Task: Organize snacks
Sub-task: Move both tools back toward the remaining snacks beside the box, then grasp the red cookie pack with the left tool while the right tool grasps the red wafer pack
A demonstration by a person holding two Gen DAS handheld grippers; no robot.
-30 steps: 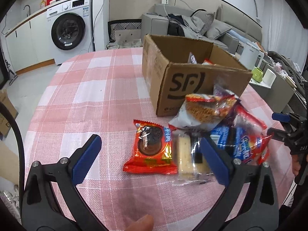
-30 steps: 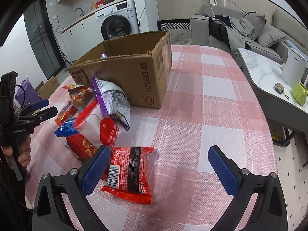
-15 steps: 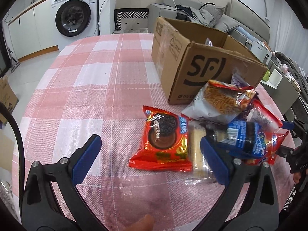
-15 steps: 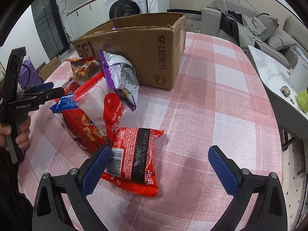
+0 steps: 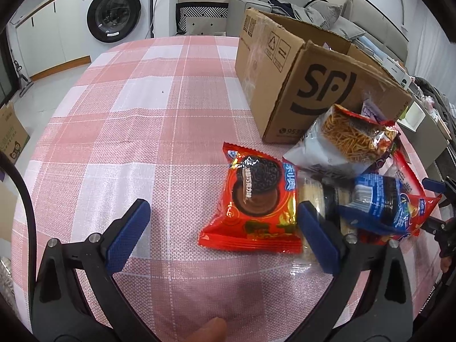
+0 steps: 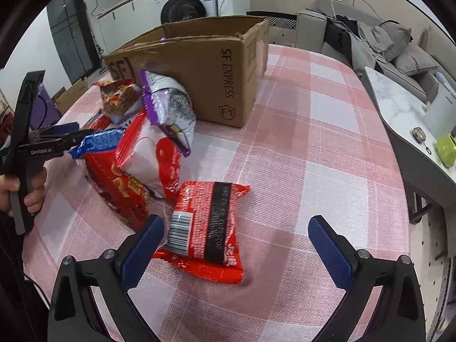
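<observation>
Snack packets lie heaped on the checked worktop point(image 5: 119, 148) beside the open SF Express cardboard box point(image 5: 302, 85). The left tongs point(image 5: 222, 228) gape wide, empty, above the red chocolate-biscuit packet point(image 5: 256, 199) (one blue pad just beside its edge). The right tongs point(image 6: 236, 242) are likewise spread, over a red barcoded packet point(image 6: 205, 228) lying apart from the heap.
</observation>
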